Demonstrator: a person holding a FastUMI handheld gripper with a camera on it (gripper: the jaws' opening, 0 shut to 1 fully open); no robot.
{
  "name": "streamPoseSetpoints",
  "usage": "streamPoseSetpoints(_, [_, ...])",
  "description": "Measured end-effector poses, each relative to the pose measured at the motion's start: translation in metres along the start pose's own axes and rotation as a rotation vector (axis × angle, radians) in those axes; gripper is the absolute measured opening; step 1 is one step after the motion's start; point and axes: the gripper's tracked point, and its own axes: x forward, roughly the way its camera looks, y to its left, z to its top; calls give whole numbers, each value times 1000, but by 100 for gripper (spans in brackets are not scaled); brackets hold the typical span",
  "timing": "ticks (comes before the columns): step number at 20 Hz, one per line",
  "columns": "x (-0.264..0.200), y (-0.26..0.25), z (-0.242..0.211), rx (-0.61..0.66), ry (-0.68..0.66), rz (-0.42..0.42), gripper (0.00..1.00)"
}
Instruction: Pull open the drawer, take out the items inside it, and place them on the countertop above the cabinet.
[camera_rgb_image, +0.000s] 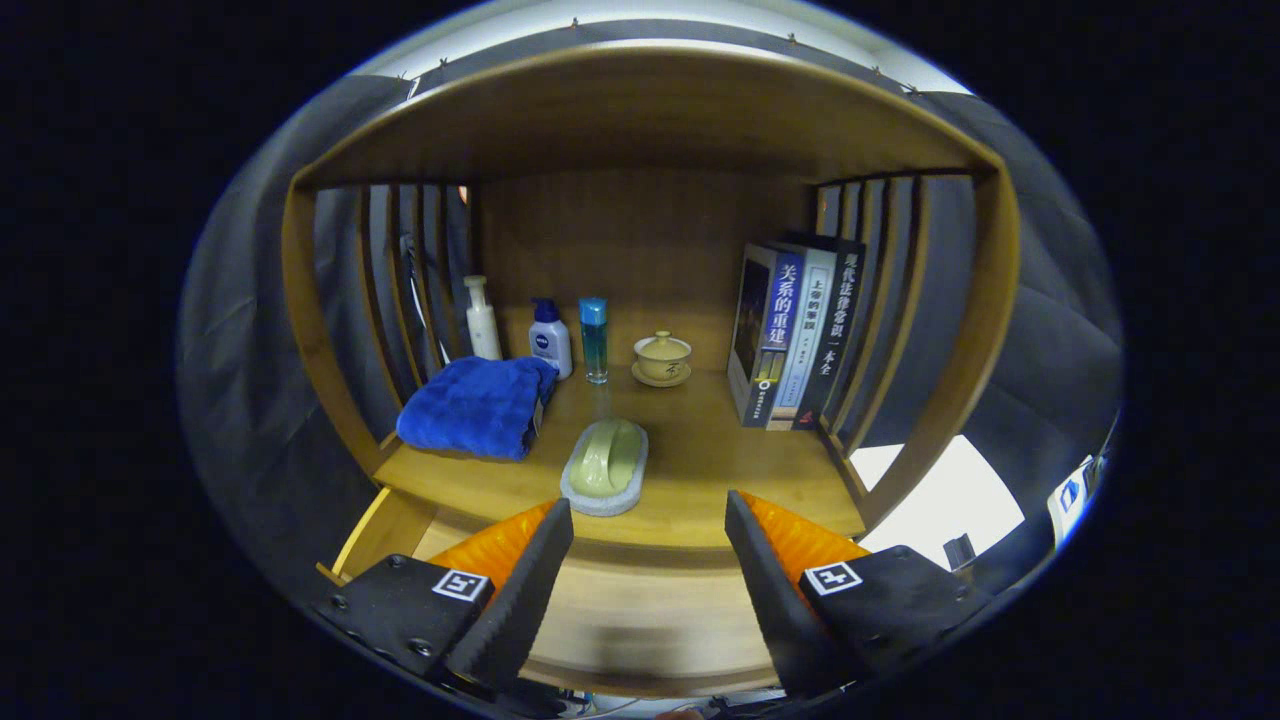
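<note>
1. Gripper (648, 560): jaws spread wide with nothing between them, held above the open drawer (640, 620), aimed at the wooden cabinet's counter (720, 460).
2. Pale green oval soap-like item on a grey oval dish (605, 466): it rests on the counter near its front edge, just ahead of the jaws and slightly toward the left one. Its long axis runs front to back, tilted a little to the right at the far end.
3. Drawer: pulled out below the counter's front edge; its light wooden inside shows between and under the jaws. Whether anything lies in it cannot be told.
4. Folded blue towel (478, 407): on the counter to the left of the dish, apart from it.
5. Back row, left to right: white pump bottle (482, 320), white bottle with a dark blue cap (550, 338), slim clear blue bottle (594, 340), tan lidded ceramic cup on a saucer (661, 359). All stand upright, well beyond the dish.
6. Three upright books (790, 335): against the right slatted side wall, spines facing forward.
7. Open room: bare counter lies to the right of the dish, between it and the books, and ahead of the cup.
</note>
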Motion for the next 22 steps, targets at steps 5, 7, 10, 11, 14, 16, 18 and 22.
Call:
streamPoseSetpoints(5, [-72,6,-1,-6,-118,10,99])
streamPoseSetpoints(7, [-95,24,-4,10,-148,55,99])
streamPoseSetpoints(10, [-125,48,-6,27,-247,104,99])
streamPoseSetpoints(11, [-134,54,-12,34,-278,107,99])
streamPoseSetpoints(14, [-153,67,-36,68,-351,109,99])
streamPoseSetpoints(16, [-155,66,-43,63,-411,77,99])
streamPoseSetpoints(18, [-156,66,-57,51,-449,50,99])
streamPoseSetpoints(22, [-146,74,-93,66,-453,43,99])
